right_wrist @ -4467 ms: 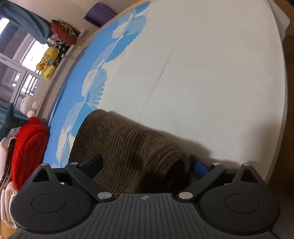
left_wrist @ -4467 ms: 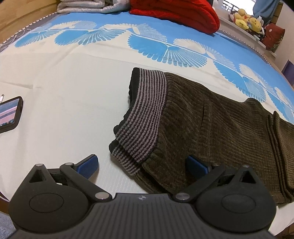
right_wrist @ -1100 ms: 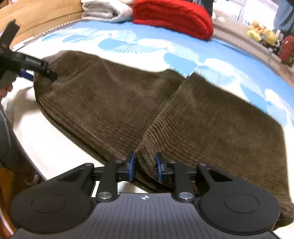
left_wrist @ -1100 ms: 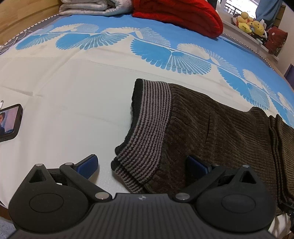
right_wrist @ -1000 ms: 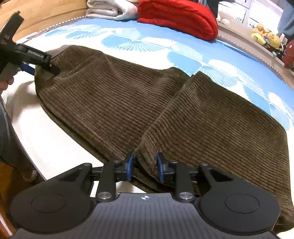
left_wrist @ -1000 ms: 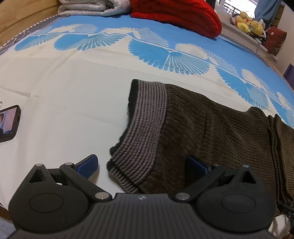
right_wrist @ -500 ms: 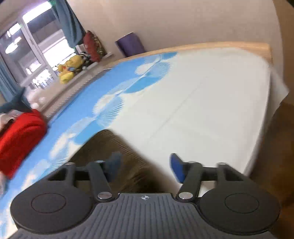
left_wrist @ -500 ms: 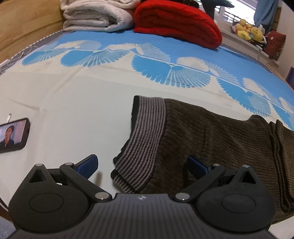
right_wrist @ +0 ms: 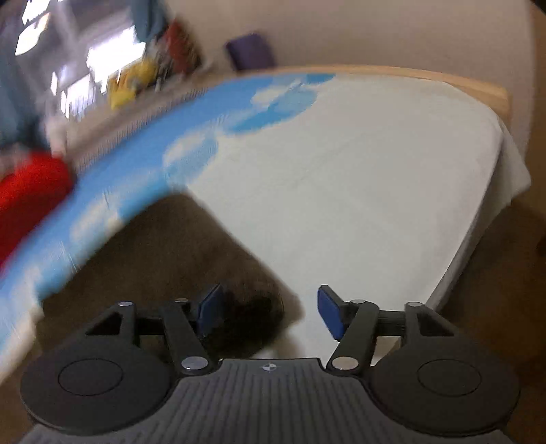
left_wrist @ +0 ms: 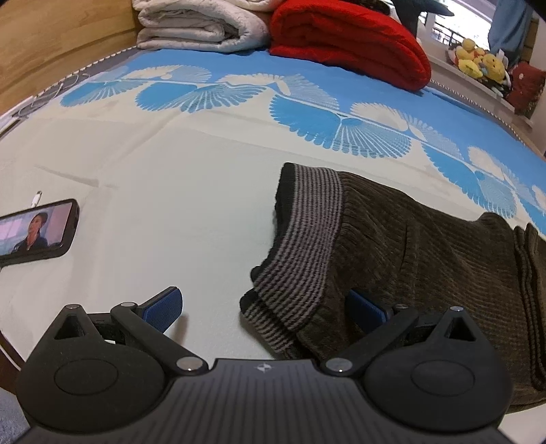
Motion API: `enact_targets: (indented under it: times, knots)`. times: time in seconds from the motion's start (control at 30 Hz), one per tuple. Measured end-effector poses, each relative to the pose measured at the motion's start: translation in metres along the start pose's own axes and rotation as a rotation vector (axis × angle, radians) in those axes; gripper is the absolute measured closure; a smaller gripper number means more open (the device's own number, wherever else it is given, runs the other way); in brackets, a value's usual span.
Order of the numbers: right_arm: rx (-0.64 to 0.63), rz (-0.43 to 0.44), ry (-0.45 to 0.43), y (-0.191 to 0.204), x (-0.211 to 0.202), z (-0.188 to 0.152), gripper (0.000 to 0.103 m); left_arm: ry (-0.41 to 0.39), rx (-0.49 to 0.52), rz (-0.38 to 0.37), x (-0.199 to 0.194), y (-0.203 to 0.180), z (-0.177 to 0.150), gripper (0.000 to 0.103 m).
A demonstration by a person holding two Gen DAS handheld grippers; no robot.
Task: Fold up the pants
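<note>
On the bed (left_wrist: 191,191), spread with a cream sheet bordered in blue fan shapes, I see the brown corduroy pants (left_wrist: 426,246) lying flat toward the near right side, their striped grey-and-black waistband (left_wrist: 300,246) pointing left. My left gripper (left_wrist: 264,305) hangs over the near corner of that waistband with its jaws spread wide; one blue pad (left_wrist: 163,305) sits over bare sheet, the other is just beside or against the corduroy, and I cannot tell which. Nothing is pinched between them.

From the right wrist the picture is smeared with motion. My right gripper (right_wrist: 269,312) has just been opening its jaws, and they now stand apart. A dark corner of the pants (right_wrist: 191,249) lies below and between them, nearer the left pad, but neither pad presses on the cloth.

Off to the left on the sheet lies a phone (left_wrist: 34,230) with its screen lit. At the far edge sit a folded grey blanket (left_wrist: 198,29) and a folded red blanket (left_wrist: 348,41), with yellow plush toys (left_wrist: 477,61) on a ledge beyond.
</note>
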State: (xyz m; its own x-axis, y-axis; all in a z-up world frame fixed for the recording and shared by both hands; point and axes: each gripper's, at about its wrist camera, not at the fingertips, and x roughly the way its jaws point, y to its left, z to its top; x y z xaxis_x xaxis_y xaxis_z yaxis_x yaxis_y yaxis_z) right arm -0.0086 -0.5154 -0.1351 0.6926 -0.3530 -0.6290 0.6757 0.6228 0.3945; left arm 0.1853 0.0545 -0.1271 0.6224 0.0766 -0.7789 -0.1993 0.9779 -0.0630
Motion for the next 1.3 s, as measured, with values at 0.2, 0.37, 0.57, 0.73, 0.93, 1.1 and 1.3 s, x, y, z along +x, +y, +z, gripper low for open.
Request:
enact_targets:
  times: [0.2, 0.37, 0.57, 0.73, 0.93, 1.1, 1.3]
  knots:
    - [0.238, 0.094, 0.116, -0.024, 0.029, -0.003, 0.013, 0.019, -0.063, -0.036, -0.001, 0.008, 0.005, 0.000]
    - [0.165, 0.040, 0.068, 0.001, 0.045, -0.006, 0.000, 0.022, -0.033, -0.044, 0.000, -0.001, 0.004, 0.000]
    - [0.177, 0.063, 0.055, 0.015, 0.049, -0.013, 0.032, 0.010, 0.017, -0.056, -0.003, -0.006, 0.001, 0.000]
    - [0.408, 0.122, 0.063, -0.015, 0.052, -0.011, 0.041, 0.010, 0.008, -0.079, -0.006, -0.005, 0.002, 0.000]
    - [0.344, 0.155, 0.049, -0.005, 0.056, -0.014, 0.024, 0.006, 0.013, -0.086, -0.009, -0.008, 0.002, 0.000]
    - [0.267, 0.093, 0.041, 0.004, 0.052, -0.017, 0.069, 0.003, 0.029, -0.076, -0.011, -0.007, 0.002, 0.000]
    - [-0.053, 0.117, -0.112, 0.082, 0.009, -0.006, 0.077, 0.062, -0.083, -0.126, -0.011, 0.015, 0.015, 0.000]
